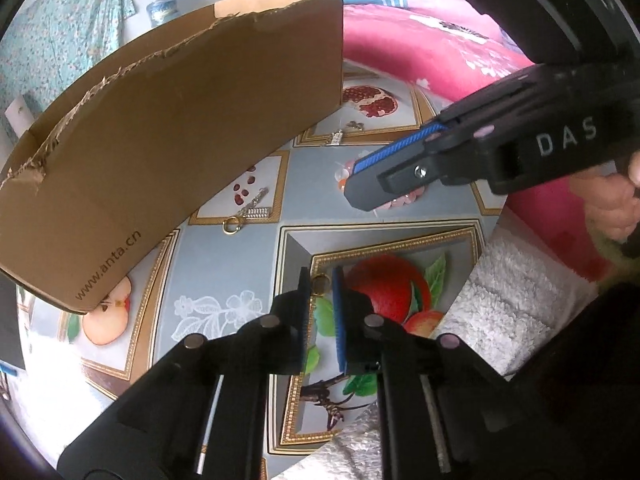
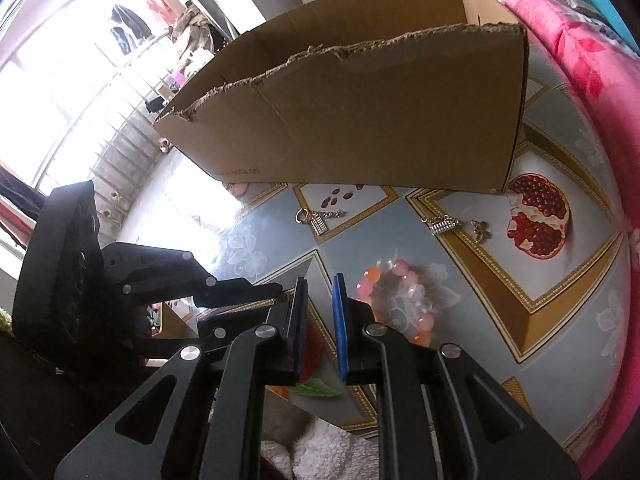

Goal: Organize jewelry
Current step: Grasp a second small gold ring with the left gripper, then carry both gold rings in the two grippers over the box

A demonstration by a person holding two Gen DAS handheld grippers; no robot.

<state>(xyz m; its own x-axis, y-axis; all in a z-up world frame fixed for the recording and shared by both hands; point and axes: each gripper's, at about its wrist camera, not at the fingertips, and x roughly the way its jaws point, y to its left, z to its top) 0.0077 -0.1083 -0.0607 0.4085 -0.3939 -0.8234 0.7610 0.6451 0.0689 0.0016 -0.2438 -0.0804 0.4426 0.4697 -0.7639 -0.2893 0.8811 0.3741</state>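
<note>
In the left wrist view my left gripper (image 1: pixel 321 292) points down at the fruit-print tablecloth, shut on a small gold ring (image 1: pixel 320 282) pinched at its tips. My right gripper (image 1: pixel 354 194) hovers over a pink bead bracelet (image 1: pixel 343 176), its tips covering part of it. In the right wrist view the right gripper (image 2: pixel 320 294) has its pads nearly together with nothing between them, and the bracelet (image 2: pixel 400 300) lies just to its right. The left gripper (image 2: pixel 278 295) reaches in from the left. An open cardboard box (image 2: pixel 360 120) stands behind.
Loose on the tablecloth (image 2: pixel 560 288) lie a gold ring with a silver charm (image 2: pixel 312 218), a second silver charm (image 2: pixel 442 226) and a small butterfly brooch (image 2: pixel 479 229). A white fluffy towel (image 1: pixel 512 312) hangs at the table's near edge. Pink bedding (image 1: pixel 420 40) lies beyond.
</note>
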